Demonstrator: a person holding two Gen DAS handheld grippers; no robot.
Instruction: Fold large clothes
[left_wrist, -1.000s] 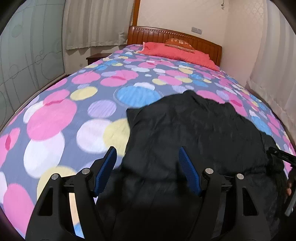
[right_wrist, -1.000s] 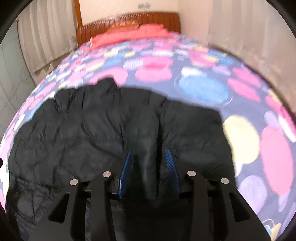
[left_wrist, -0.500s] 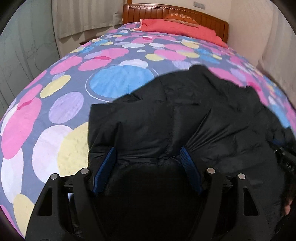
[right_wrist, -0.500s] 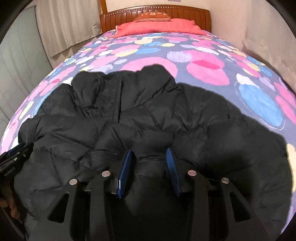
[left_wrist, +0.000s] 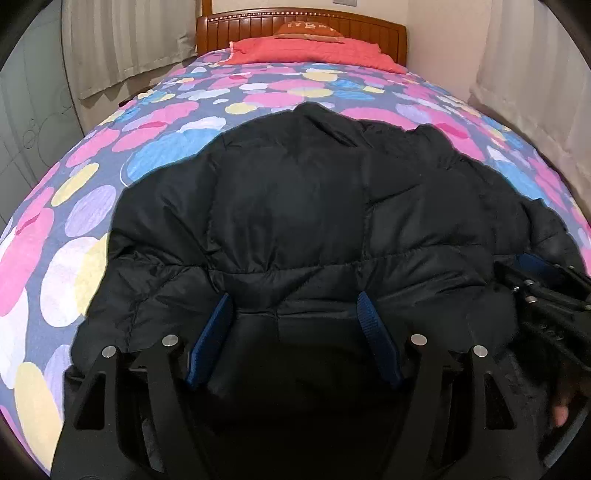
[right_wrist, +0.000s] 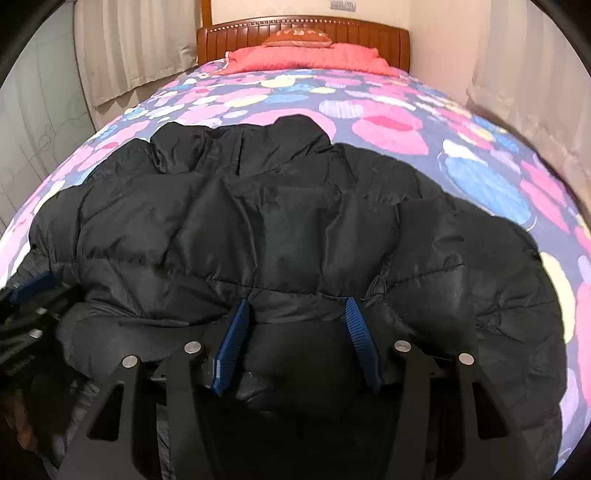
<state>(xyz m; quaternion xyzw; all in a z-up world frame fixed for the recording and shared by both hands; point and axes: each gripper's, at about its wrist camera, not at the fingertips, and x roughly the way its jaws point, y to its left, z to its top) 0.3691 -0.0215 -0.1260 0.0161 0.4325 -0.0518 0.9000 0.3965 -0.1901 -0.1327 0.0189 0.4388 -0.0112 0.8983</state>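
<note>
black puffy jacket (left_wrist: 295, 206) bulges between both tongs. left gripper (left_wrist: 293, 332) gapes open; right gripper (right_wrist: 297, 336) is opening, so the fold may spring back.

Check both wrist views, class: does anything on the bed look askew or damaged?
Nothing looks damaged. The black puffer jacket lies rumpled on the spotted bedspread, its far edge bunched unevenly, as expected mid-fold.
</note>
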